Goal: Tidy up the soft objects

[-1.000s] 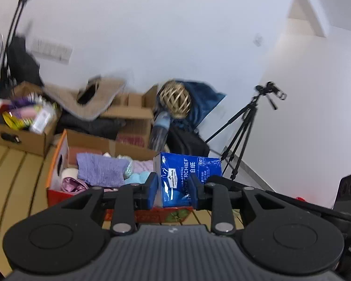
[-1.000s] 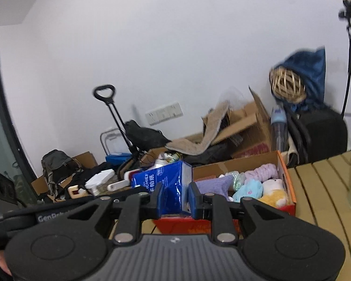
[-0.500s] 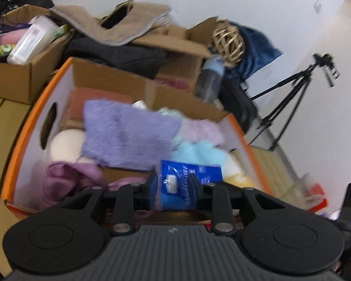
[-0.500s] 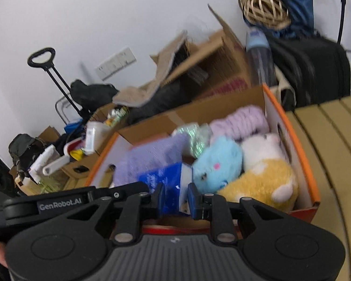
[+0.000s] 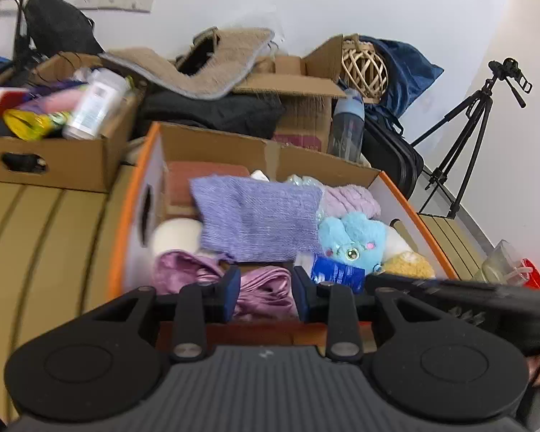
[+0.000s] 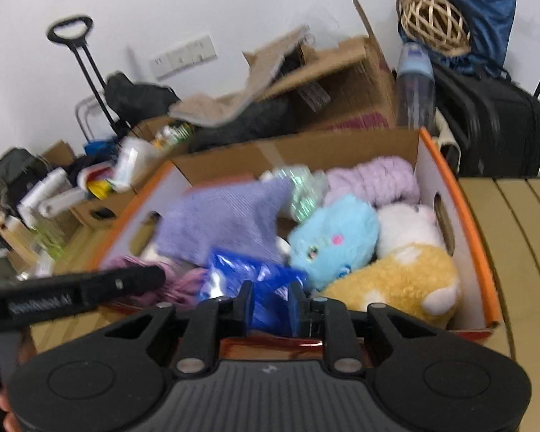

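Note:
An orange-rimmed cardboard box [image 5: 126,223] [image 6: 468,223] holds a purple knitted cloth [image 5: 259,216], a blue plush [image 5: 352,237], a yellow plush [image 6: 396,280] and a mauve satin cloth [image 5: 266,288]. A blue tissue pack [image 6: 259,273] lies low at the box's near side, and my right gripper [image 6: 271,304] is shut on it. My left gripper [image 5: 266,289] hangs over the mauve cloth with its jaws opening and nothing pressed between them. The tissue pack [image 5: 338,273] sits just right of the left gripper's right finger.
The box stands on a slatted wooden table [image 5: 36,234]. A second carton [image 5: 54,158] with bottles is at the left. Behind the box are a water bottle [image 5: 347,126], a black suitcase [image 6: 493,126] and a tripod [image 5: 468,136]. A glass [image 5: 500,262] stands at the right.
Both grippers came down and forward with the tissue pack, from above the box into it. The left gripper has let go of the pack, which now lies beside its right finger.

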Demonstrator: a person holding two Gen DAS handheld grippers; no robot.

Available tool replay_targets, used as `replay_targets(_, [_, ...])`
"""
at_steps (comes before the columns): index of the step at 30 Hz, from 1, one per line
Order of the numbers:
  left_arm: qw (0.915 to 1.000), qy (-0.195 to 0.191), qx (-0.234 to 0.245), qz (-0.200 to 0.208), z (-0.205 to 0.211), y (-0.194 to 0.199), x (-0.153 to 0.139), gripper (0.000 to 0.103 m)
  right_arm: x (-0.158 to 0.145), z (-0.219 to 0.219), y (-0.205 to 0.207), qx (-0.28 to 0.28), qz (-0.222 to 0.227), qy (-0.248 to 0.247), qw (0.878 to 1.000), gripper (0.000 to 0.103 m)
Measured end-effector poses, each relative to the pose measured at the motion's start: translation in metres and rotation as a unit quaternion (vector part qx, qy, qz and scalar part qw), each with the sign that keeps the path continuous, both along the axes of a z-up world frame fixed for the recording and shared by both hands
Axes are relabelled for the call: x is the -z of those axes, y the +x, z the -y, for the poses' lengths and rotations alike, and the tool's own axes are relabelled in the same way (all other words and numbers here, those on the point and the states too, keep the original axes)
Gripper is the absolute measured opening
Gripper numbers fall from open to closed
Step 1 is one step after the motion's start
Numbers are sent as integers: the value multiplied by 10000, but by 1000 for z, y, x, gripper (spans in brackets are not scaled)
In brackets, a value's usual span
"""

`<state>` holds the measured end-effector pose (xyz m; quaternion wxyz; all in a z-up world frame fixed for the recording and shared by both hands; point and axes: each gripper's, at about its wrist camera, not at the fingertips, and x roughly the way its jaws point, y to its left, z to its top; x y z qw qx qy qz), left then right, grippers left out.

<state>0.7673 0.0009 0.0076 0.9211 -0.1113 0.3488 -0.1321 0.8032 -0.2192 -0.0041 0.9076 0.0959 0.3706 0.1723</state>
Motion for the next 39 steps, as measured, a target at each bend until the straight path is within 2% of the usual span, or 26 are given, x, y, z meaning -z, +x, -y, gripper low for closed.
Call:
replay_targets(3, [9996,184,-83,196,-8,-23,-23,36,-32,4,-21,-19,253,-143,9996,21])
replay_targets(10, [9958,563,-159,705,-19,-95,-71,41,-107,35,-95,156,899,-449,9948,23])
replay_targets(11, [9946,639,-161,800,-20,-108,-78,42,-115,41,-107,221,970,-486,9939,26])
replay_targets(13, [9918,793,-160,991,-19,-131,-88,52,-128,51,-128,324,1096,-520,9921,33])
replay_targets(15, [9883,952,-185,1173,-16,-155,-95,60,-137,61,-154,434,1255,-537,9897,46])
replay_targets(17, [9860,1035,-206,1290,-15,-179,-100,64,-141,65,-177,487,1411,-607,9869,49])
replay_targets(19, [9840,1069,-218,1412,-13,-203,-102,75,-143,67,-205,571,1605,-671,9831,51])
replay_targets(21, [9800,1143,-380,1584,-11,-232,-103,82,-144,65,-234,669,1821,-729,9783,58])
replay_targets(25, [9705,1275,-595,1956,-11,-294,-107,100,-147,64,-301,808,2172,-691,9703,60])
replay_targets(29, [9610,1123,-642,2444,-13,-368,-113,103,-146,64,-378,761,2574,-593,9615,75])
replay_targets(34, [9561,931,-674,2697,-12,-450,-108,103,-132,55,-460,708,2798,-534,9560,78])
replay_targets(39, [9494,1030,-700,2883,-10,-534,-78,103,-106,42,-537,647,2990,-558,9504,81])
